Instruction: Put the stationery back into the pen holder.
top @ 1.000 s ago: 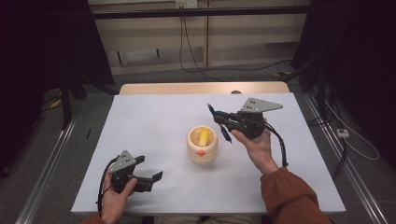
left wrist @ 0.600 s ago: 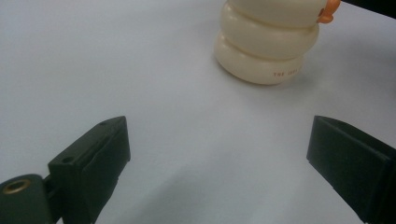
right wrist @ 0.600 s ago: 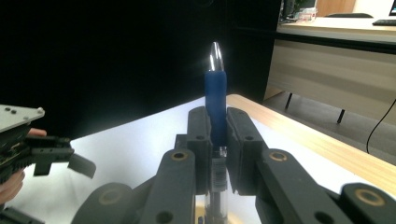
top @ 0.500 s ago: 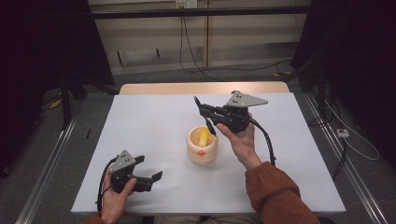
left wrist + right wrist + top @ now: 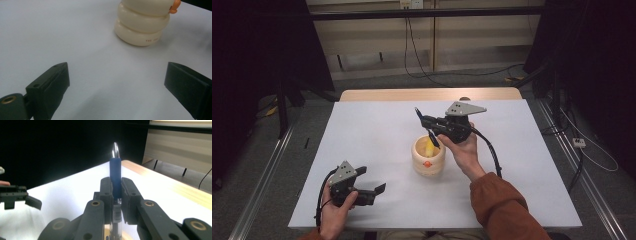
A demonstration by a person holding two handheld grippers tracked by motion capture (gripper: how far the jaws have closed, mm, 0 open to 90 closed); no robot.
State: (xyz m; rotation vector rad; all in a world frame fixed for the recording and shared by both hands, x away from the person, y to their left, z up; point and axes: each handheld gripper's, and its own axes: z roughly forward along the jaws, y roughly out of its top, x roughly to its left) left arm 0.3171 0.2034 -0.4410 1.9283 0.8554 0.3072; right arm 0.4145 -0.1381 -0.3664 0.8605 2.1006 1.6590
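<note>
A cream ribbed holder (image 5: 428, 159) stands mid-table with something yellow (image 5: 430, 146) inside and an orange knob (image 5: 174, 6) on its side. My right gripper (image 5: 426, 121) hovers just above and behind it, shut on a pen (image 5: 435, 141). In the right gripper view the pen's blue grip (image 5: 115, 176) and silver tip rise out between the jaws of the right gripper (image 5: 116, 185). In the high view the pen slants, its lower end over the holder's mouth. My left gripper (image 5: 372, 181) rests near the front left, open, nothing between its jaws (image 5: 116, 72); the holder (image 5: 142, 23) lies ahead of it.
The white table (image 5: 377, 130) has a bare wooden strip (image 5: 427, 94) along its far edge. Cables trail on the floor behind, and metal rails run along both sides. The left gripper (image 5: 18, 195) shows far off at the left of the right gripper view.
My right hand has carried the pen leftward and slightly down, from right of the holder to over its mouth. The left hand has stayed put.
</note>
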